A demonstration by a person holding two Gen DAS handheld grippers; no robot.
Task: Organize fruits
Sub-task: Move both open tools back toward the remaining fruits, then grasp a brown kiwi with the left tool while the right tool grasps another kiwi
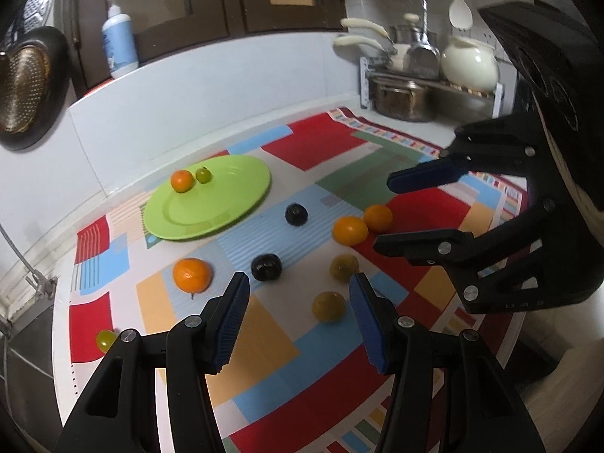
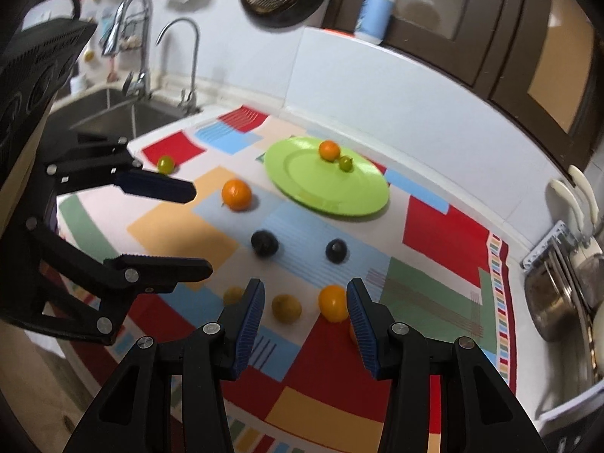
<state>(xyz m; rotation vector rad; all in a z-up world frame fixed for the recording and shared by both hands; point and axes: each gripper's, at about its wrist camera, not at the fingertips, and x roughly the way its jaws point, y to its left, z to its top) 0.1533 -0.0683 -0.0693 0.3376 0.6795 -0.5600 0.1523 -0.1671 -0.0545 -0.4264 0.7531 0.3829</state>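
Note:
A green plate (image 1: 211,211) (image 2: 328,196) on a patchwork cloth holds a small orange (image 1: 182,180) (image 2: 329,150) and a green fruit (image 1: 203,174) (image 2: 345,163). Loose on the cloth lie three oranges (image 1: 191,274) (image 1: 349,230) (image 1: 378,218), two dark fruits (image 1: 266,267) (image 1: 296,214), two yellow-green fruits (image 1: 328,305) (image 1: 344,267) and a green fruit (image 1: 105,339) at the left edge. My left gripper (image 1: 300,315) is open and empty above the cloth. My right gripper (image 2: 305,315) is open and empty, with an orange (image 2: 333,302) and a yellow fruit (image 2: 287,307) ahead between its fingers.
A sink (image 2: 109,109) with taps lies beyond the cloth's left end. A rack with pots and a white teapot (image 1: 470,62) stands at the right end. A soap bottle (image 1: 119,43) stands on the ledge behind. A strainer (image 1: 22,90) hangs on the wall.

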